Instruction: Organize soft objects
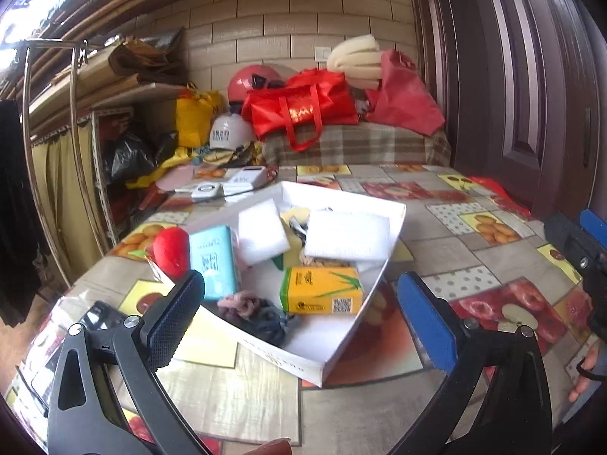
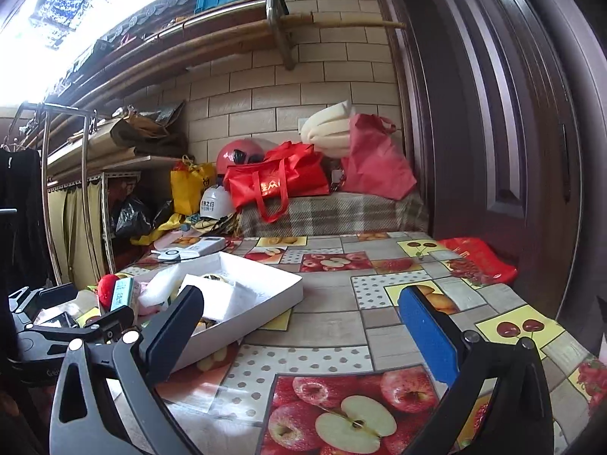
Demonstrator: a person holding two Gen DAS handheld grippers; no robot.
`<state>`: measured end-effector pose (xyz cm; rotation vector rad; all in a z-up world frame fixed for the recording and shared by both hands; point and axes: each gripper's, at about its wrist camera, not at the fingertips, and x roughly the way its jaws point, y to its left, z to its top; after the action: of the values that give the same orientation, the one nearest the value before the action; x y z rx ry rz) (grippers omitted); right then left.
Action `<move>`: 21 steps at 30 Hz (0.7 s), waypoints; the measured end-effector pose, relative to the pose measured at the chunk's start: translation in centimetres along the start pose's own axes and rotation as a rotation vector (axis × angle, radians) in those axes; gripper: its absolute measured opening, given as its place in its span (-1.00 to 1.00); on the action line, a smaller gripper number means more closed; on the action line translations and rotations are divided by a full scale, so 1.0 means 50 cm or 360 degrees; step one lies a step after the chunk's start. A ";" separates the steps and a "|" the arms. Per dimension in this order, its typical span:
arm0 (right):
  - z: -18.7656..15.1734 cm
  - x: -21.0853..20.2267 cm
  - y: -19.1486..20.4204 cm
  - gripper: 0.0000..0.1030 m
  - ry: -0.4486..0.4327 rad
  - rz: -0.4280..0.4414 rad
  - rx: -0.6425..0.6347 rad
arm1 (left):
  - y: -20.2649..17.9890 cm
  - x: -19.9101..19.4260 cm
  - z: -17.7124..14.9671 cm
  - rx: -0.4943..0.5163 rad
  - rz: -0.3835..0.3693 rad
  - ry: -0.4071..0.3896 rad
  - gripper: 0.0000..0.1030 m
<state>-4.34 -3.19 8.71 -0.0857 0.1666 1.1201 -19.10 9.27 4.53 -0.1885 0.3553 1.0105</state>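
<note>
A white cardboard box [image 1: 394,235] lies on the fruit-print table [image 1: 466,235]. Inside it are two white foam pads [image 1: 261,233], a teal tissue pack [image 1: 212,261], a yellow tissue pack [image 1: 322,290], a pink hair tie [image 1: 241,303] and a dark scrunchie [image 1: 267,322]. A red plush strawberry [image 1: 172,252] leans at the box's left edge. My left gripper [image 1: 299,318] hangs open just above the box's near corner, holding nothing. My right gripper [image 2: 303,330] is open over the bare table, to the right of the box [image 2: 265,295]. The left gripper's body [image 2: 57,326] shows at the left of the right wrist view.
A phone [image 1: 102,318] lies left of the box. White gadgets [image 1: 235,185] sit at the table's far side. Behind them, a plaid-covered bench [image 1: 356,144] carries red bags [image 1: 303,110], helmets and foam. A dark door [image 1: 512,76] stands right, and a red bag [image 2: 478,261] lies at the table's edge.
</note>
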 end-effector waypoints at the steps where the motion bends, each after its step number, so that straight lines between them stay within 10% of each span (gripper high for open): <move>1: -0.002 0.006 0.002 1.00 0.0038 0.0003 -0.0008 | 0.000 0.001 -0.001 -0.0004 0.0004 0.0014 0.99; 7: -0.006 0.018 0.004 1.00 0.0120 -0.0036 -0.0017 | -0.015 0.026 -0.007 0.0030 0.0185 0.0148 0.99; 21: -0.010 0.013 -0.006 1.00 0.0120 -0.0045 0.0021 | 0.004 0.025 -0.011 -0.0031 0.0165 0.0146 0.99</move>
<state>-3.82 -2.83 8.10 -0.1184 0.2390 1.0882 -18.78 10.18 3.57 -0.2364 0.4427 1.1101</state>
